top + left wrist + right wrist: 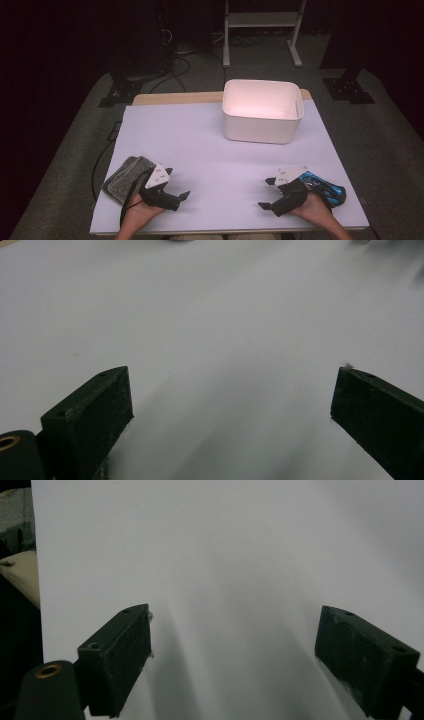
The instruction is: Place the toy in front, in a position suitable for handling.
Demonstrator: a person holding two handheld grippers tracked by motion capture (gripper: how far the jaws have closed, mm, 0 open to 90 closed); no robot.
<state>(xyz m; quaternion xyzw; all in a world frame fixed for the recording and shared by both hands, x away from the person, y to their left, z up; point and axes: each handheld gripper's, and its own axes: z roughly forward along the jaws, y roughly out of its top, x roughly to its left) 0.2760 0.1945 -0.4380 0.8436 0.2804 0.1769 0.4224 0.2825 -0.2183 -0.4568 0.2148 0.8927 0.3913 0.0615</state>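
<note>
A pale lilac counter [210, 150] fills the middle of the high view, its far wooden edge showing along the top. On it, right of centre and toward the upper part of the frame, stands a white bin [262, 111], open at the top and well apart from both hands. In the lower left of the frame lie grey felt pads [125, 178], stacked and overlapping, just beside and partly under the left tool [178, 189], which a hand holds low over the counter with its jaws pointing toward the centre. In the lower right lies a blue packet [325, 189], shiny and crumpled, just behind the right tool [267, 193]. The left gripper view shows the left tool's two black jaws spread wide with bare counter between them; the right gripper view shows the right tool's jaws likewise wide apart and holding nothing.
</note>
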